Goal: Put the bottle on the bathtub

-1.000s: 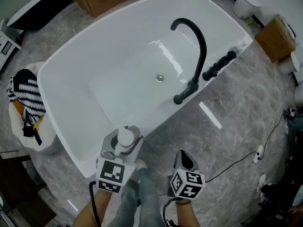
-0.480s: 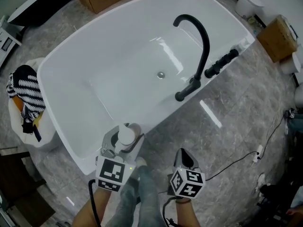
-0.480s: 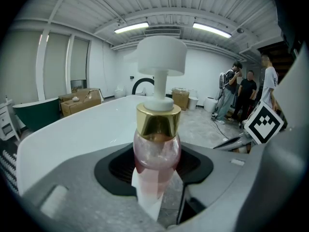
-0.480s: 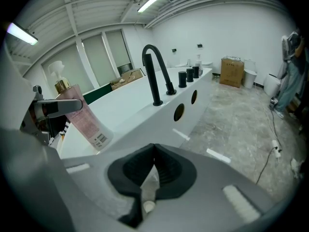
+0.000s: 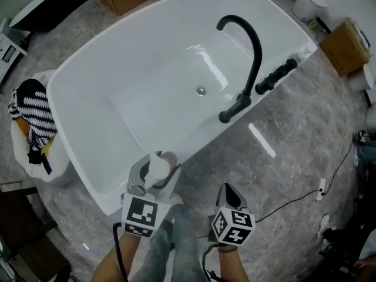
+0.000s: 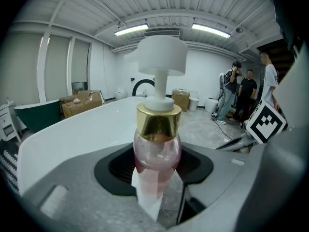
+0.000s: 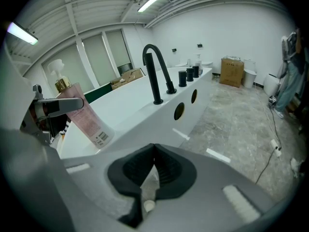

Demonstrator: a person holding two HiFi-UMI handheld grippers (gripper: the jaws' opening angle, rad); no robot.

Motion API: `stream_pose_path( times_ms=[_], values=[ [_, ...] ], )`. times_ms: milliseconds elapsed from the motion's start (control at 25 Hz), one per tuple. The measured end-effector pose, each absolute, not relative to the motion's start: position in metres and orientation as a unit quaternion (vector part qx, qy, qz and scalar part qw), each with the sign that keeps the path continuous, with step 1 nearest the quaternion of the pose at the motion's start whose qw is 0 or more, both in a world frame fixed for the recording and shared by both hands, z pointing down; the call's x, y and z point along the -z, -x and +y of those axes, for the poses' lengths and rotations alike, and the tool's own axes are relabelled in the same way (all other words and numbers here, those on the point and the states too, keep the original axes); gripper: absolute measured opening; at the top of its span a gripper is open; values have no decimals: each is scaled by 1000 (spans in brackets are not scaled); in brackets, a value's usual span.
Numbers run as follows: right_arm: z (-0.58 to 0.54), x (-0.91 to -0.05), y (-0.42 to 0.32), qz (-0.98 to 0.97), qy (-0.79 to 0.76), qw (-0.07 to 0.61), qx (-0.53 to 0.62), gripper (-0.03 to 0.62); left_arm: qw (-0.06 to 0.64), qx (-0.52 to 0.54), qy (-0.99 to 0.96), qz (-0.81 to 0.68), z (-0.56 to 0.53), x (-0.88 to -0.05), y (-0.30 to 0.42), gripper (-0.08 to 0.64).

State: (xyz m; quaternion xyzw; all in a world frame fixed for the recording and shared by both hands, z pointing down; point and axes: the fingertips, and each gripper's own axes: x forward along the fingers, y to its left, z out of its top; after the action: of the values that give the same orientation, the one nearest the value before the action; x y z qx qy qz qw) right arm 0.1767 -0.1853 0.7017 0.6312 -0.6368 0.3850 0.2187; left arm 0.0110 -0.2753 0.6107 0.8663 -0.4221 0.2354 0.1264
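**Head view: pump bottle clamped in the left claw at the tub's near edge**

Head view looks down on the left gripper (image 5: 154, 170), raised over the near rim of the white bathtub (image 5: 153, 69) with the bottle (image 5: 157, 164) between its jaws. From above, little more than the round white pump head shows.

Left gripper view gives the better look. The body is clear plastic with pink liquid inside, rounding in at the shoulder under a shiny gold collar. A thin white stem rises from the collar to a broad, flat-topped pump cap. A white label runs down the front. Both black pads press against the body just below the shoulder.

Right gripper view catches the bottle from the side, long and slim. It leans in that view, with small print on the label low down and its base right at the tub's rim. I can't tell whether the base touches.

The right gripper (image 5: 229, 194) hangs beside the left over the grey stone floor (image 5: 294, 134), its jaws together on nothing. The black arched faucet (image 5: 257, 51) stands on the rim further along.
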Motion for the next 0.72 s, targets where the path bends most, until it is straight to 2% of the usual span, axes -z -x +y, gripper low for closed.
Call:
stream_pose_path(
  times_ms=[720],
  values=[
    [-186,-698,-171,-641,-629,224,-379,3,113,-220,-872,-421,-276,-608,-11,235]
  ],
)
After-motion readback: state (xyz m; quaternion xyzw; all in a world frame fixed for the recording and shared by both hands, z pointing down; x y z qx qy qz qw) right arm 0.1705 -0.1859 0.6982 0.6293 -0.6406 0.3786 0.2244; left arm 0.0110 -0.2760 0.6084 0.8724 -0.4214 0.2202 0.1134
